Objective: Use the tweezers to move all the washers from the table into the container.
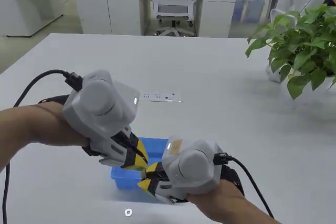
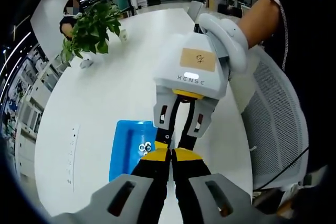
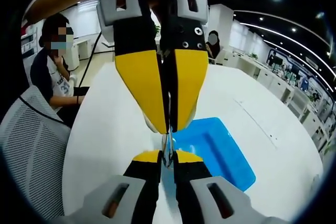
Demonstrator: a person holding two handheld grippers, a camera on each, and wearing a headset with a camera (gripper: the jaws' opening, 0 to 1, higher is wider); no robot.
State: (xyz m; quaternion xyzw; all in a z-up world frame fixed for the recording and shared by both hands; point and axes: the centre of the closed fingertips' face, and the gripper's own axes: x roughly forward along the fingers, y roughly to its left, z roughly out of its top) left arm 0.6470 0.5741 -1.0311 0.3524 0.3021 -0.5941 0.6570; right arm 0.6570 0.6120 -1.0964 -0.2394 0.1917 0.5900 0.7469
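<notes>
The two claws meet tip to tip just above the blue container (image 1: 156, 146). The left claw (image 2: 170, 153) is pressed shut. The right claw (image 3: 167, 157) is also closed to a hairline. A thin sliver of bright metal, which I take for the tweezers (image 3: 166, 149), runs from one pair of tips into the other, so both seem to pinch it. This looks like a regrip or a hand-over of the tool.

To do it well, one claw should keep firm pressure until the other has a square hold. It also helps to grip the springy legs partway along, so the points can open and close freely. The tool should stay over the container, so a slip costs little.

One washer (image 1: 128, 212) lies on the surface (image 1: 220, 103) at 6 o'clock from the container. A few washers (image 2: 144, 148) already sit inside it.

The washers are small flat steel rings, slick and hard to pinch. Taking one across the rim, or through the hole, should hold better than pinching it flat. The container is a shallow, smooth plastic tray with rounded corners. The surface is matte white and offers no edge to push against.
</notes>
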